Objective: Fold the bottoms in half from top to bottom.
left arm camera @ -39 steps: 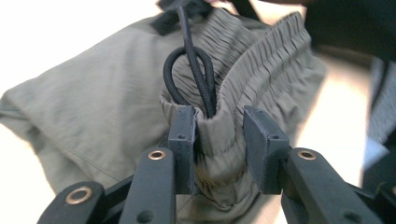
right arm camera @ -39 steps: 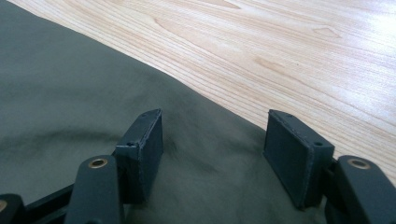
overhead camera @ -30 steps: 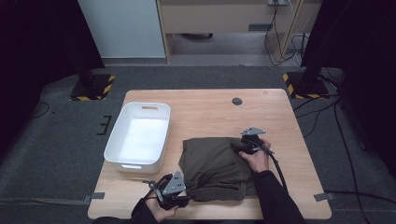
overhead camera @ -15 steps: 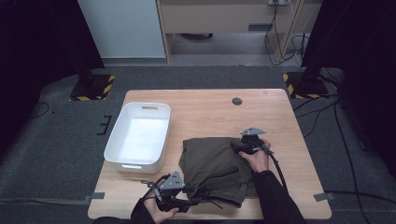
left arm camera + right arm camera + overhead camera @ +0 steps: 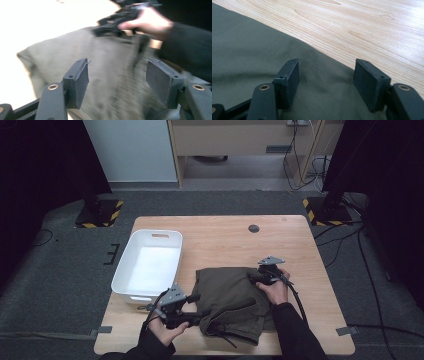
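High view showed the left hand-held gripper (image 5: pixel 197 307) nearest the front edge of the table (image 5: pixel 300 245), at the near left corner of a folded olive-green garment (image 5: pixel 232 302). Its jaws had just been opening and stood apart; the left gripper view placed the cloth (image 5: pixel 107 75) beyond and below the 2 pads (image 5: pixel 80 77), neither pressing on it, though motion blur smeared the fabric. A dark drawstring (image 5: pixel 225 336) trailed from the garment's near edge.

The garment lay on the near middle of the table, just right of a white plastic bin (image 5: pixel 172 242) that sat at the left side. Farther back, the right hand-held gripper (image 5: pixel 256 276) rested at the garment's far right corner. Right gripper view showed its jaws apart, the fabric (image 5: pixel 249 50) lying under and between the pads (image 5: pixel 369 82) without being pinched, bare wood (image 5: pixel 362 25) beyond.

Near the table's far edge sat a small round dark cap (image 5: pixel 254 228).
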`<state>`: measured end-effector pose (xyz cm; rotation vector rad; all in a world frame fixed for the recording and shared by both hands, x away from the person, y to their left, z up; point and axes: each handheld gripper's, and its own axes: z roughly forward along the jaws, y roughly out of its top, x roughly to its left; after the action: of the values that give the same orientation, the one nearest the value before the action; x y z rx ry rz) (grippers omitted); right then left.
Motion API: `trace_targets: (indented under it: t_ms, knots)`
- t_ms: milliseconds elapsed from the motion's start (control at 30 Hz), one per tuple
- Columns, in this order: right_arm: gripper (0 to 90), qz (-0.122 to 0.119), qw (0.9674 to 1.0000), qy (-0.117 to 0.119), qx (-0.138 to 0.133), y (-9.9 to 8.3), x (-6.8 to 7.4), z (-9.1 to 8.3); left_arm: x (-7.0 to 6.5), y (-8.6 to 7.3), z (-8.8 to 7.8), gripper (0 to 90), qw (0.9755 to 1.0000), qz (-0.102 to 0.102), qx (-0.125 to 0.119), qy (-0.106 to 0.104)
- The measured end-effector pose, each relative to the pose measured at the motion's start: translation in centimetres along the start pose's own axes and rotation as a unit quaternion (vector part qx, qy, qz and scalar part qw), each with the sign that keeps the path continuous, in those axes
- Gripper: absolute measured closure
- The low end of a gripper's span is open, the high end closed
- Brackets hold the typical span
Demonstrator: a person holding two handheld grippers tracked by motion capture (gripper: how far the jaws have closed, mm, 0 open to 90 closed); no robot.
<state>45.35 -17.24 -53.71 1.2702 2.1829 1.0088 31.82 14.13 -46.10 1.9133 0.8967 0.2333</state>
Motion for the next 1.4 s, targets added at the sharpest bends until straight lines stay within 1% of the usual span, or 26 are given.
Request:
trace_targets:
  t_ms: [33,67,100,167,200,333,367,433,500,533,567,600,667,767,800,833,900,967,1033,1100,1167,1233,1300,1333,1367,1400]
  knots:
    - [37.0,-0.001,1.0,0.0,0.0,0.0,0.0,0.0,0.3,0.0,1.2,33.9,0.9998,0.002,0.015,0.014]
    - [37.0,-0.001,1.0,0.0,0.0,0.0,0.0,0.0,0.4,0.0,2.3,33.9,0.9993,0.003,0.03,0.021]
    - [36.9,0.001,1.0,0.0,0.0,0.0,0.0,0.0,0.4,-0.1,3.3,34.0,0.999,0.003,0.039,0.023]
    - [36.7,0.003,1.0,0.001,-0.001,0.0,-0.1,0.0,-0.4,-0.5,4.4,34.1,0.9983,0.016,0.054,0.016]
    - [36.5,0.009,1.0,0.003,0.0,0.0,-0.1,-0.1,-0.9,-0.7,4.6,34.5,0.998,0.024,0.057,0.011]
    - [35.4,0.009,0.9999,0.004,0.0,-0.1,-0.2,-0.1,-3.0,-1.7,4.2,32.9,0.9963,0.057,0.064,0.006]
    - [35.2,0.008,1.0,0.002,-0.001,-0.1,-0.1,-0.1,-3.5,-2.1,4.0,32.5,0.9952,0.07,0.068,0.004]
    - [34.9,0.008,1.0,0.001,0.0,-0.1,-0.1,-0.1,-4.4,-2.9,3.9,31.6,0.9924,0.088,0.086,-0.006]
    - [34.2,0.008,1.0,0.002,-0.001,-0.1,-0.1,-0.1,-5.1,-3.8,3.9,31.2,0.9893,0.106,0.1,-0.011]
    - [34.2,0.008,1.0,0.002,-0.001,-0.1,-0.1,-0.1,-5.1,-3.8,3.9,30.7,0.9893,0.106,0.1,-0.011]
    - [33.5,0.014,0.9999,0.006,-0.002,-0.1,-0.2,-0.1,-5.5,-4.1,4.0,30.3,0.9878,0.108,0.11,-0.017]
    - [33.2,0.018,0.9998,0.008,-0.003,-0.1,-0.2,-0.2,-5.5,-4.0,3.9,30.3,0.9878,0.109,0.11,-0.019]
    - [31.1,0.023,0.9996,0.015,-0.006,0.0,-0.4,-0.4,-5.0,-3.4,3.7,29.1,0.9902,0.09,0.104,-0.025]
    - [29.4,0.034,0.9989,0.024,-0.024,0.4,-0.6,-1.1,-3.5,-2.1,3.3,29.0,0.9942,0.075,0.077,0.0]
    - [28.8,0.034,0.9986,0.026,-0.031,0.7,-0.6,-1.6,-2.9,-1.7,3.3,29.0,0.9953,0.068,0.069,0.009]
    - [27.8,0.035,0.9983,0.03,-0.036,0.9,-0.6,-2.0,-2.2,-1.4,3.4,29.0,0.9956,0.065,0.064,0.02]
    - [25.2,0.029,0.998,0.043,-0.035,1.0,-0.3,-2.9,-0.8,-0.9,3.8,29.3,0.9959,0.05,0.067,0.036]
    - [24.4,0.025,0.9975,0.055,-0.038,0.6,0.1,-3.9,0.4,-0.7,4.4,29.6,0.9938,0.058,0.071,0.062]
    - [23.4,0.021,0.9972,0.064,-0.031,-0.1,0.6,-4.7,1.3,-0.9,5.1,29.9,0.992,0.053,0.082,0.08]
    - [22.6,0.006,0.9971,0.071,-0.025,-1.0,1.0,-5.3,1.9,-1.2,5.6,30.3,0.9883,0.061,0.096,0.101]
    - [21.9,-0.001,0.9969,0.077,-0.016,-1.9,1.5,-5.7,2.3,-1.6,6.0,30.0,0.9869,0.057,0.106,0.106]
    - [21.3,-0.011,0.9971,0.075,-0.007,-2.5,1.8,-5.8,2.5,-1.8,6.4,29.9,0.9856,0.056,0.114,0.111]
    - [21.2,-0.019,0.9972,0.073,0.006,-3.1,1.8,-5.7,2.6,-2.2,7.0,29.8,0.9838,0.059,0.124,0.115]
    - [21.1,-0.017,0.9975,0.069,0.01,-3.3,1.7,-5.6,2.7,-2.3,7.4,29.4,0.9829,0.061,0.129,0.117]
    - [20.8,-0.02,0.9976,0.064,0.013,-3.4,1.4,-5.5,2.7,-2.4,7.7,29.3,0.9829,0.06,0.129,0.117]
    - [20.2,-0.02,0.9979,0.06,0.017,-3.5,1.2,-5.4,2.8,-2.3,7.9,29.2,0.9835,0.059,0.124,0.117]
